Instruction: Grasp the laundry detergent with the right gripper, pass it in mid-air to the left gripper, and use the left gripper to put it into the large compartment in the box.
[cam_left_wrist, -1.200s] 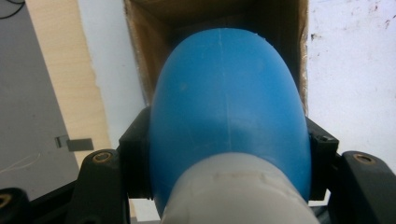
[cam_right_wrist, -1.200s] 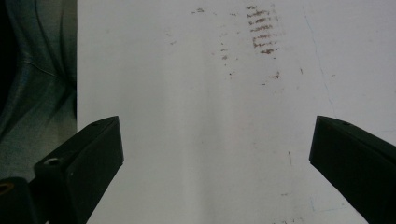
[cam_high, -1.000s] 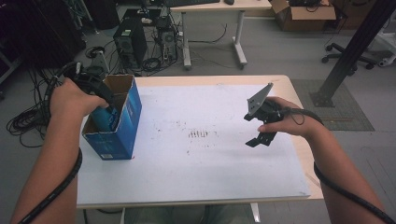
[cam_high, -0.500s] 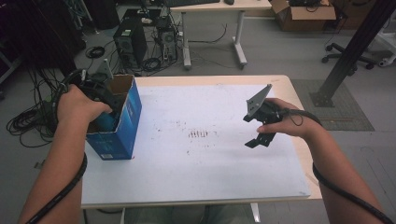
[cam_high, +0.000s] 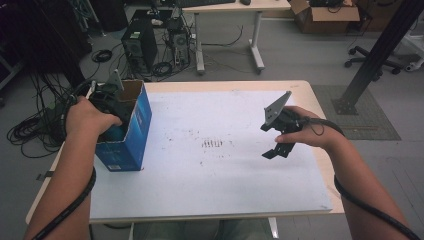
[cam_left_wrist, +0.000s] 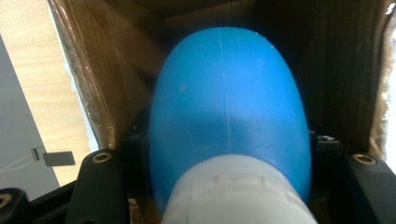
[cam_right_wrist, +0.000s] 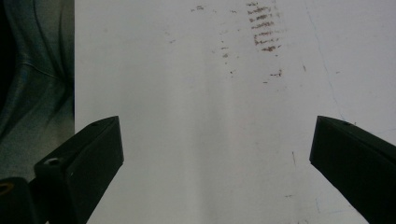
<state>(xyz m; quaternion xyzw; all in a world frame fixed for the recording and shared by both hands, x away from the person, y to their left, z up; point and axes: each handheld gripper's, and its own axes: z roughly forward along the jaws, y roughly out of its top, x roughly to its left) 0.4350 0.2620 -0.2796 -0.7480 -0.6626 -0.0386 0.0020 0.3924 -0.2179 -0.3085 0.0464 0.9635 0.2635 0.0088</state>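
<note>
Blue bottle (cam_left_wrist: 229, 107): clenched between the left gripper (cam_high: 107, 102) jaws, white cap toward the camera
Cardboard box (cam_high: 131, 131): bottle now sunk lower inside than a second ago
Right gripper (cam_high: 276, 145): jaws released, hovering unmoved above the white desk (cam_high: 210, 190)

A lab or engineering workroom: bare grey floor (cam_high: 300, 55), two computer towers (cam_high: 135, 45) standing on it at the far left amid loose coiled cables (cam_high: 30, 127), a plain desk (cam_high: 230, 5) behind, a cardboard box (cam_high: 325, 10) at the far right, a black metal post (cam_high: 380, 50), and a scuffed white bench (cam_high: 210, 190) nearest.
</note>
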